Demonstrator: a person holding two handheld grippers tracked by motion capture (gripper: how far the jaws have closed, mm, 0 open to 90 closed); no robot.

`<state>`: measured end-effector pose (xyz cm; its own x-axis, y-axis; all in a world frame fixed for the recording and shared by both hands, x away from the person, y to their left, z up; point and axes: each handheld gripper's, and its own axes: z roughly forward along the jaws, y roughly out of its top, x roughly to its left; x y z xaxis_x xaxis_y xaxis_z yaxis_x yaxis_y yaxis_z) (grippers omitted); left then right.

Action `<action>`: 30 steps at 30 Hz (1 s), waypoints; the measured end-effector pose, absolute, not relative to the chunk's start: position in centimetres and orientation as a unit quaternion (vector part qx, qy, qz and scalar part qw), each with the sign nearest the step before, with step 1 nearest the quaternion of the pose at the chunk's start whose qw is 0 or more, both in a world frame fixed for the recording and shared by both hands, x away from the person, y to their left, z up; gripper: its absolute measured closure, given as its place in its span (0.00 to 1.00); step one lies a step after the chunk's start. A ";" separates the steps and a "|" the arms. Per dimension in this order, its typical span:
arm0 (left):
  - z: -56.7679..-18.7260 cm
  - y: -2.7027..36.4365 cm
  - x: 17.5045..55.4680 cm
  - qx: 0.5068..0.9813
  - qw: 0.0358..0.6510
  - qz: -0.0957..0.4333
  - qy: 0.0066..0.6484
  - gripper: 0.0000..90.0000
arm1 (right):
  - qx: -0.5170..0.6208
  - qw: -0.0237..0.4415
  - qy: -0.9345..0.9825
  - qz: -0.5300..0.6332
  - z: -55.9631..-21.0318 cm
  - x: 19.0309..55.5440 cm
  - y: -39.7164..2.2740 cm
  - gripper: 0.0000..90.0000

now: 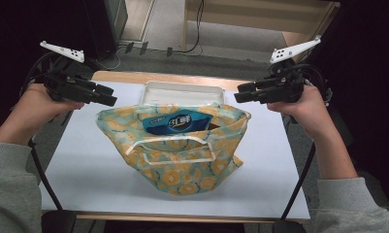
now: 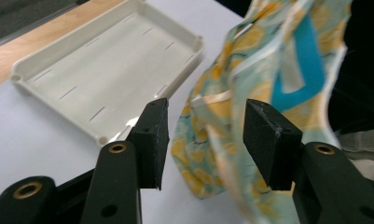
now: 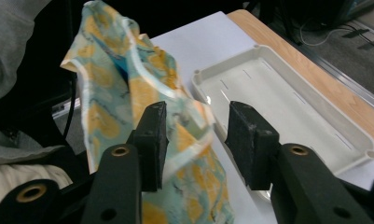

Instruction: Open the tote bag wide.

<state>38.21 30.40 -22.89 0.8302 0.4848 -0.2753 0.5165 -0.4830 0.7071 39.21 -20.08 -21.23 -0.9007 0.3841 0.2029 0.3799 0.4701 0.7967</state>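
Both grippers are hanging above the table, one at each end of a patterned cloth bag [image 1: 175, 150] that is sitting mid-frame in the high view on the white table top [image 1: 85, 174].

- Left gripper [image 1: 105, 97]: showing at the upper left of the high view, tips pointing inward at the bag's left corner. In the left gripper view the jaws are standing apart with the bag's edge [image 2: 268, 79] hanging beyond the gap; the pads are not pressing on cloth. Open, holding nothing.
- Right gripper [image 1: 245, 92]: mirroring it at the upper right of the high view. In the right gripper view the jaws are parted; the bag's cloth [image 3: 142, 93] lies behind and past them, untouched as far as I can judge. Open as well.
- Bag: standing loosely, mouth gaping upward, white handle [image 1: 175, 148] drooping across its front. A blue packet [image 1: 177, 122] is poking up out of the mouth, so the bag is probably being left slack because the load is already inside.
- The two grippers flanking the mouth suggest work on the opening: spreading it, or taking both corners.

Surroundings: a shallow white tray [image 1: 182, 92] is lying just behind the bag, toward the top centre of the high view, empty in both gripper views. It is crowding the far side of the bag. Cables are trailing from each gripper.
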 end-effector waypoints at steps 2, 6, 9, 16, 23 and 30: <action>-22.7 29.9 37.6 0.864 0.416 -0.018 0.283 0.55 | 0.214 0.003 0.862 0.460 -21.1 38.7 -19.5 0.62; -22.9 29.0 37.0 0.874 0.402 -0.013 0.273 0.49 | 0.205 0.005 0.866 0.456 -21.2 37.9 -18.8 0.52; -23.5 28.6 36.8 0.873 0.403 -0.017 0.274 0.46 | 0.200 0.009 0.868 0.454 -21.7 37.5 -18.6 0.46; -25.1 28.2 36.8 0.882 0.380 -0.029 0.279 0.53 | 0.203 0.001 0.875 0.440 -23.3 36.9 -18.7 0.49; -25.6 27.2 36.5 0.885 0.374 -0.034 0.276 0.94 | 0.211 0.039 0.880 0.423 -24.2 36.3 -19.7 0.89; -25.3 26.3 36.7 0.879 0.387 -0.020 0.278 0.98 | 0.231 0.054 0.872 0.429 -23.8 36.0 -20.9 0.96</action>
